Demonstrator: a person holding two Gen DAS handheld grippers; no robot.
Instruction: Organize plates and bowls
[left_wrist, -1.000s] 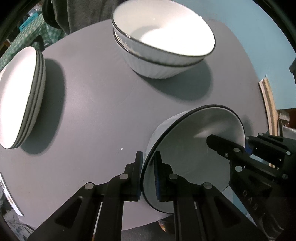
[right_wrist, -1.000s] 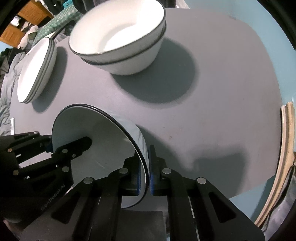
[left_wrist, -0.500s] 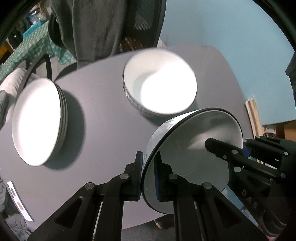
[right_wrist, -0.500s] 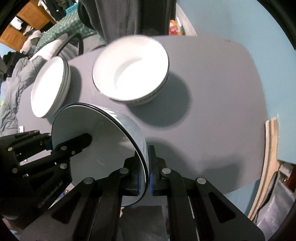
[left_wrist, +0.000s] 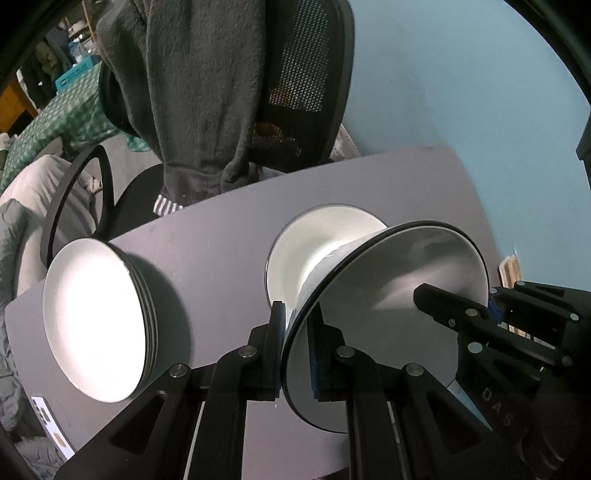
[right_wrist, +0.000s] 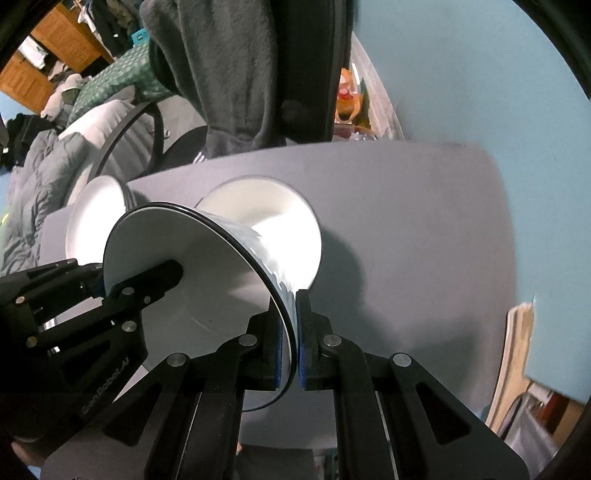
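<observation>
White ceramic bowl with a thin black rim (left_wrist: 391, 295) is held clear of the grey round table (left_wrist: 221, 236), directly above the stack of matching white bowls (left_wrist: 306, 243). Left gripper (left_wrist: 297, 350) is clamped on the near rim, one pad inside and one outside; right gripper (right_wrist: 293, 343) is clamped likewise on the opposite rim. Stack of white plates (left_wrist: 92, 325) stands well apart to the side.

Risks, judged from this position:
- Uneven lowering may strike the stacked rim and chip it.
- Glazed rim may slip between the pads if either grip loosens early.
- Off-centre release may leave the bowl tilted.
</observation>
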